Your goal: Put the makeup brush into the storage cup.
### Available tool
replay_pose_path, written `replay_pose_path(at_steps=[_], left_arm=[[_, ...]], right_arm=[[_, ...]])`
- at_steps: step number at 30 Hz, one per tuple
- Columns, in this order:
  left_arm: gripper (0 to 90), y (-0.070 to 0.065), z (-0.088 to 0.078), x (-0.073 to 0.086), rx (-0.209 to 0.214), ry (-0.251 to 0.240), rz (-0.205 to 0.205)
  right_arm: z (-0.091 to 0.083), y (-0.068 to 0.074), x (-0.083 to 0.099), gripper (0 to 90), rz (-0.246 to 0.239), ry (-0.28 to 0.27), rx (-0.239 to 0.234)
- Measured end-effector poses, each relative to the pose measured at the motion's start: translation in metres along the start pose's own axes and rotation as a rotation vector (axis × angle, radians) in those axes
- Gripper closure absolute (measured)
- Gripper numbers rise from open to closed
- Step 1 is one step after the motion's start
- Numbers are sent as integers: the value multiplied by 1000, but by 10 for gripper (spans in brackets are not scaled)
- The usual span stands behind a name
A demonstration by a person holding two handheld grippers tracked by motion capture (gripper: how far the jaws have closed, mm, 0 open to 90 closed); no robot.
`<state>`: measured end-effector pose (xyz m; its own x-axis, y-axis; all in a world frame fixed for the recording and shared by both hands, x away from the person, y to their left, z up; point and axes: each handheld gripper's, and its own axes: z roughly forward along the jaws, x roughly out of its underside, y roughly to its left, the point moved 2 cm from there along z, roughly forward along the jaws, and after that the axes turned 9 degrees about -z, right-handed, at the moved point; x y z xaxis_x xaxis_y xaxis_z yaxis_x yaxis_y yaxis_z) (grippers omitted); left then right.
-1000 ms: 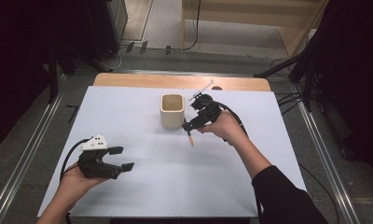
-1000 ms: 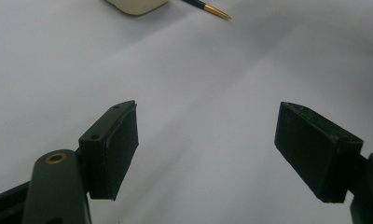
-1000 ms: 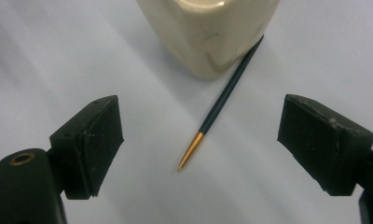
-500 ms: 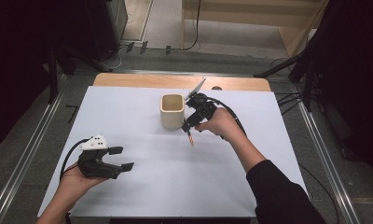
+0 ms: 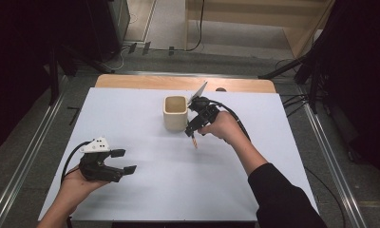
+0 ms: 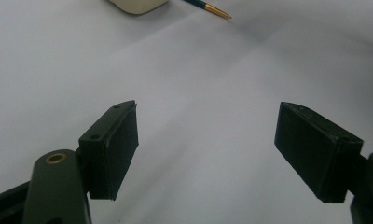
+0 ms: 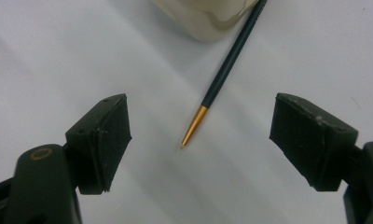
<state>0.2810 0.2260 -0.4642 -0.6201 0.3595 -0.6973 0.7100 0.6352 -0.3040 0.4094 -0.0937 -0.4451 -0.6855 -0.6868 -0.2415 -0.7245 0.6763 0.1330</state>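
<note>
Dark green pencil with gold tip (image 7: 222,81) lies on counter (image 5: 131,118) beside cream square cup (image 5: 175,112), near far edge. Right gripper (image 7: 198,140) jaws released, just closing slightly, astride pencil, not touching. Left gripper (image 6: 205,154) released, idle. Step: pick-up approach; next: lower, clench.

Left gripper (image 5: 121,161): jaws spread wide with nothing between them, held low over the white table (image 5: 131,123) near its front left edge, pointing toward the table's middle.
Left hand (image 5: 76,183): wrapped around the gripper's body from behind.
Right gripper (image 5: 192,130): tilted downward over the table's middle, jaws wide apart, having just been closing slightly, nothing gripped.
Right forearm (image 5: 254,161): stretched diagonally in a dark sleeve from the table's front right corner.
</note>
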Motion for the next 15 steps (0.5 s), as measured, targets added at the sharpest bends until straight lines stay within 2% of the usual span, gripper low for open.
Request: replay_pose_path(at_steps=[4,6,15], left_arm=[[228,0,0,0,0,1,0],[228,0,0,0,1,0,1],[227,0,0,0,0,3,3]], right_arm=[[6,1,1,212,8,4,9],[8,0,1,212,7,24,17],[20,0,5,230,15,4,11]])
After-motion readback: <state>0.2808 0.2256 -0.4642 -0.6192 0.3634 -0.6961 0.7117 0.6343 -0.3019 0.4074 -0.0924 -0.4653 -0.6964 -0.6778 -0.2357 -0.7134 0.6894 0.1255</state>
